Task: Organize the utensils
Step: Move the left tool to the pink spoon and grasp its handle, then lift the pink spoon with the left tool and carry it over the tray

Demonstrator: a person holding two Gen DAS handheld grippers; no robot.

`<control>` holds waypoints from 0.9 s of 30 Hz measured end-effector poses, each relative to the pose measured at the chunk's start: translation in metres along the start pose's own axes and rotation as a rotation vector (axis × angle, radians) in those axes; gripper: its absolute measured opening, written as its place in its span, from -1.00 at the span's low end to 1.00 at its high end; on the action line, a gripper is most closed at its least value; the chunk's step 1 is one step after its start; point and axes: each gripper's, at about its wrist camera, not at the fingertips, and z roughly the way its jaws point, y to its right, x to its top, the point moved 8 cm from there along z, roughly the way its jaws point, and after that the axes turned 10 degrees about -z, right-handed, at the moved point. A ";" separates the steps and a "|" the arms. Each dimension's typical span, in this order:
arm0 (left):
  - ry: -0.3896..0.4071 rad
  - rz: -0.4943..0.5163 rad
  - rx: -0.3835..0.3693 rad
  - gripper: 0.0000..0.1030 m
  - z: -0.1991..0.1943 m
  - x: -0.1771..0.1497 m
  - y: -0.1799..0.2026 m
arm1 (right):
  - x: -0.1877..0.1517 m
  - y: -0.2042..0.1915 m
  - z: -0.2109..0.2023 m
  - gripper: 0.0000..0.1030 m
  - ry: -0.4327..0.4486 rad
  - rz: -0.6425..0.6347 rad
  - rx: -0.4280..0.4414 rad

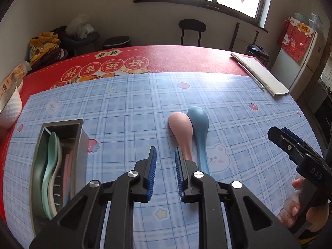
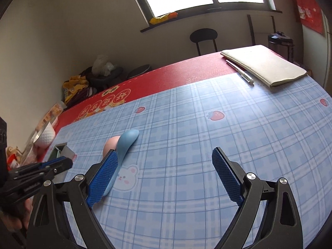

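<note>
A pink spoon (image 1: 181, 128) and a blue spoon (image 1: 199, 122) lie side by side on the blue checked cloth, bowls facing away. My left gripper (image 1: 165, 151) hovers just left of their handles; its blue pads stand a narrow gap apart with only cloth between them. The pink handle runs behind its right finger. A metal utensil holder (image 1: 79, 143) at the left holds a green, a white and a pink spoon. My right gripper (image 2: 165, 155) is wide open and empty, to the right of the blue spoon (image 2: 126, 143) and pink spoon (image 2: 111, 145). The blue handle passes behind its left finger.
A white bowl (image 1: 10, 108) stands at the table's left edge. A notebook (image 2: 263, 66) with a pen (image 2: 240, 72) beside it lies at the far right. A hand (image 1: 290, 211) holds the right gripper (image 1: 290, 143). A red mat (image 1: 166, 56) covers the far side.
</note>
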 end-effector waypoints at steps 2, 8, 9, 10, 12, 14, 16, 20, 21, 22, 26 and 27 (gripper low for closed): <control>-0.030 -0.009 -0.005 -0.65 0.016 0.000 0.003 | -0.001 0.002 0.002 0.72 -0.007 0.010 0.000; -0.084 -0.086 -0.037 -0.65 0.045 0.005 0.005 | -0.003 0.002 0.005 0.72 -0.017 0.027 0.020; -0.091 -0.099 -0.049 -0.65 0.048 0.005 0.005 | -0.003 0.001 0.005 0.72 -0.018 0.025 0.022; -0.088 -0.108 -0.058 -0.65 0.049 0.006 0.006 | -0.004 0.001 0.005 0.72 -0.019 0.025 0.025; -0.086 -0.106 -0.067 -0.65 0.050 0.008 0.009 | -0.005 0.001 0.007 0.72 -0.025 0.029 0.027; -0.091 -0.101 -0.074 -0.65 0.051 0.007 0.013 | -0.006 0.002 0.008 0.72 -0.031 0.036 0.028; -0.088 -0.088 -0.080 -0.65 0.051 0.005 0.017 | -0.007 0.003 0.009 0.72 -0.037 0.049 0.031; -0.091 -0.058 -0.064 -0.65 0.053 0.000 0.021 | -0.009 0.005 0.010 0.72 -0.041 0.068 0.037; -0.095 -0.054 -0.059 -0.65 0.054 -0.002 0.021 | -0.009 0.005 0.010 0.72 -0.042 0.072 0.037; -0.101 -0.050 -0.056 -0.65 0.056 -0.004 0.021 | -0.009 0.006 0.009 0.72 -0.042 0.074 0.038; -0.072 0.012 -0.025 -0.64 0.056 -0.006 0.025 | -0.010 0.006 0.009 0.72 -0.044 0.078 0.040; -0.064 0.028 -0.015 -0.64 0.056 -0.006 0.026 | -0.009 0.006 0.009 0.72 -0.045 0.077 0.041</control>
